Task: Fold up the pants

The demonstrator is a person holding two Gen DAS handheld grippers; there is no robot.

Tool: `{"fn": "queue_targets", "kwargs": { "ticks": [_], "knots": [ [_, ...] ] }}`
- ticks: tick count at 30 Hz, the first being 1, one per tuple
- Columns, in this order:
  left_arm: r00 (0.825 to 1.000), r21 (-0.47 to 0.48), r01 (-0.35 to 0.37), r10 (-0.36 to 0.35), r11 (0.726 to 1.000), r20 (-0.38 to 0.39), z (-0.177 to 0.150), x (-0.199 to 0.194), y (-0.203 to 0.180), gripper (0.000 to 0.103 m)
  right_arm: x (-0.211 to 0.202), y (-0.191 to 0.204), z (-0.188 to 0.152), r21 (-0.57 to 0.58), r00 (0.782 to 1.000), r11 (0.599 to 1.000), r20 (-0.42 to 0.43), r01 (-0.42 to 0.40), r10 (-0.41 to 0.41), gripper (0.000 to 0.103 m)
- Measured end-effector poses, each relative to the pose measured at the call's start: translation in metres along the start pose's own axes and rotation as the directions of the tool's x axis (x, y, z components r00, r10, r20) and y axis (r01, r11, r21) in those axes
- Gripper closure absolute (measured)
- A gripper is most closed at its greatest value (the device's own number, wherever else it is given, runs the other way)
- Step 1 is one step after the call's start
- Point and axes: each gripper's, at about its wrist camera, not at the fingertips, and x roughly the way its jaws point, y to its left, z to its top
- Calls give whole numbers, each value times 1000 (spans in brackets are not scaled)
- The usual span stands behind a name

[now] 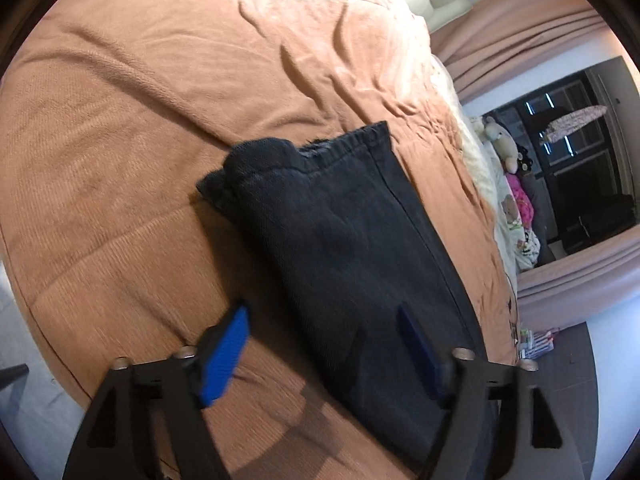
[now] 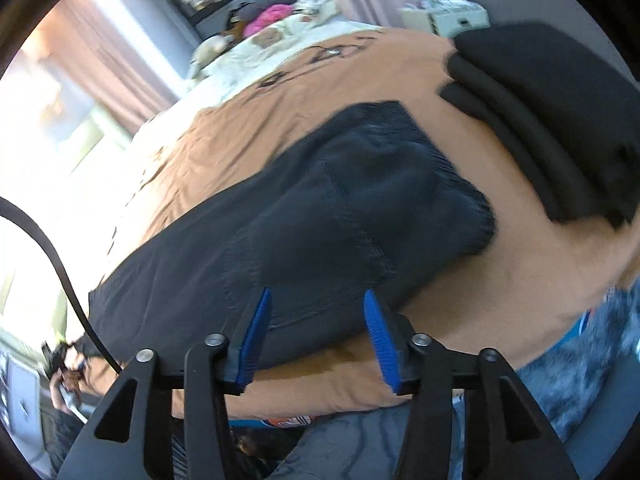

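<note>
Dark grey pants (image 1: 340, 236) lie folded on an orange blanket (image 1: 160, 120) that covers a bed. In the right wrist view the pants (image 2: 320, 208) show a pocket seam and frayed hems on top. My left gripper (image 1: 324, 320) is open and empty, its blue pads hovering over the near end of the pants. My right gripper (image 2: 318, 300) is open and empty, just above the near edge of the pants.
A stack of folded black clothes (image 2: 552, 112) lies on the blanket to the right of the pants. Stuffed toys and a pink item (image 1: 516, 184) sit at the bed's far side. Curtains (image 1: 520, 40) and a dark window lie beyond. A patterned rug (image 2: 580, 368) lies by the bed.
</note>
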Motion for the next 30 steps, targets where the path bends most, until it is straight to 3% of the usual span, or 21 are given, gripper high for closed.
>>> {"fn": "queue_targets", "kwargs": {
  "ticks": [2, 5, 10, 17, 22, 25, 30],
  "knots": [
    [1000, 35, -8, 8, 999, 3, -7, -1, -8, 6, 2, 21, -1, -54, 1000, 998, 12, 12, -11, 34],
    [998, 119, -70, 70, 990, 7, -18, 1, -22, 1, 8, 45, -6, -125, 999, 992, 18, 32, -30, 27],
    [987, 255, -156, 160, 954, 2, -35, 3, -39, 1, 22, 86, -16, -217, 1000, 976, 7, 18, -17, 25],
    [971, 337, -223, 240, 915, -8, -53, -1, -40, 0, 41, 131, -29, -311, 999, 950, -25, -43, 37, 22],
    [985, 363, -160, 171, 918, 3, -58, -12, -35, 1, 57, 165, -46, -379, 994, 920, -57, -104, 89, 22],
    [992, 337, -121, 125, 934, 10, -54, -18, -31, 2, 68, 185, -55, -427, 994, 898, -66, -105, 85, 22],
    [997, 266, -66, 75, 962, -26, -39, -15, -23, 17, 86, 214, -70, -456, 987, 877, -115, -151, 111, 22]
  ]
}}
